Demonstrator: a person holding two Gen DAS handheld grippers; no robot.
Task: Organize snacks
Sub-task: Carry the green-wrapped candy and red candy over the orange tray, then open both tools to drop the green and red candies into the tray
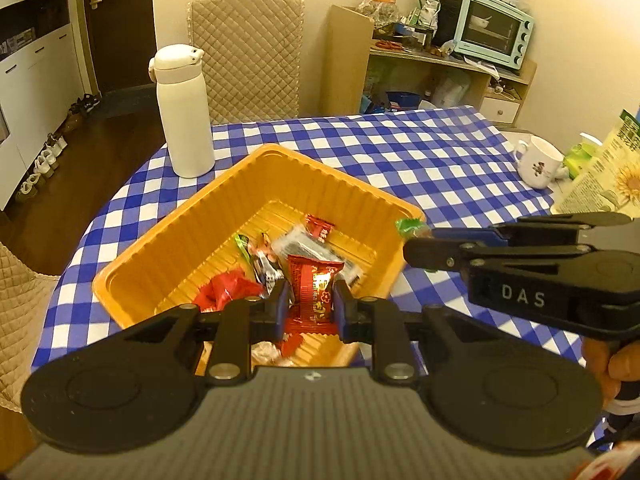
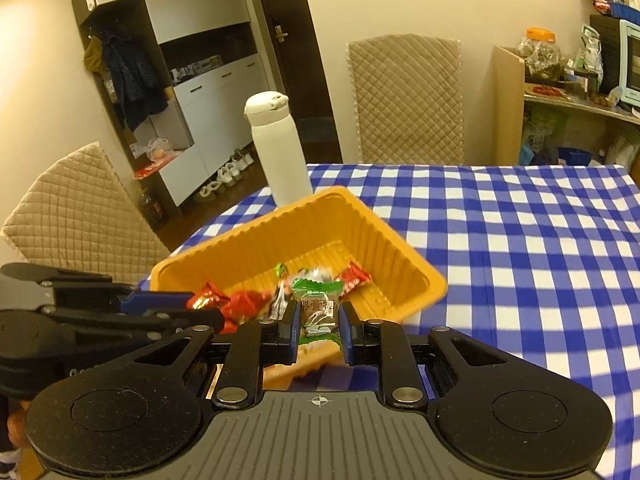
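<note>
Left gripper (image 1: 310, 300) clamped on red snack packet (image 1: 316, 280) above orange tray (image 1: 168, 236); right gripper (image 2: 320, 322) clamped on green snack packet (image 2: 318, 300) at tray's near rim. White bottle (image 1: 182, 112) behind tray, white mug (image 1: 538, 162) well apart on checked tablecloth (image 1: 420, 152).

Black claw (image 1: 310, 300) arms, blue pads, silver screws, white "DAS" lettering

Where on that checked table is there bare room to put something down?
The widest bare stretch of checked cloth lies right of the orange tray, running to the far edge. A smaller patch sits between the tray and the white mug. It is crowded inside the tray and around the white bottle.
</note>
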